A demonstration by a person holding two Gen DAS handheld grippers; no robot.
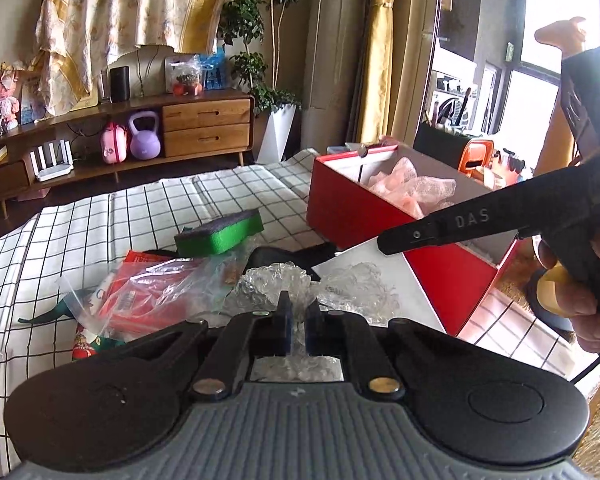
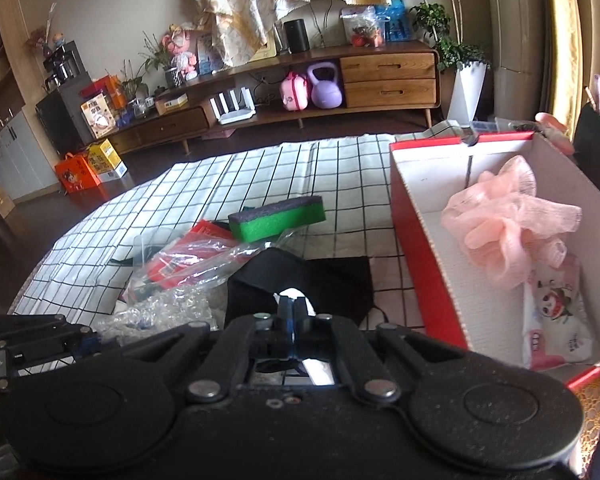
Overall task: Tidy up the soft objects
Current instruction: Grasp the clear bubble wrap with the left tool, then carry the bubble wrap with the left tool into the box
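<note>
In the left wrist view, near centre: left claw (image 1: 298,320) clenched on a crumpled sheet of clear bubble wrap (image 1: 276,280), wrap bunched between the blue pads. The wrap lies on the white, black-checked cloth-covered surface (image 1: 100,216), and more of it spreads right over a white flap (image 1: 380,276). Left of it, a clear plastic bag with red packaging inside (image 1: 148,288). Just beyond, a green sponge block with dark scouring top (image 1: 220,232), resting partly on the pile. Far right, a red cardboard box with white interior (image 1: 348,208), open at the top; a pink mesh bath pouf (image 1: 412,192) inside. The right claw's black arm crosses in front of the box from the right, a hand (image 1: 580,280) wrapped on its handle.

In the right wrist view, near centre: right claw (image 2: 294,312) shut tight, pads together, pinching the edge of a black fabric piece (image 2: 300,280), which lies on the checked surface with a thin strap trailing right. Bubble wrap to the near left, touching the plastic bag; the left claw's linkage shows at the left edge. Green sponge farther back, left of the box. Inside the box at right: pink pouf in the far part, and a white soft pack with cartoon print (image 2: 556,320) in the near corner, just under the pouf.
</note>
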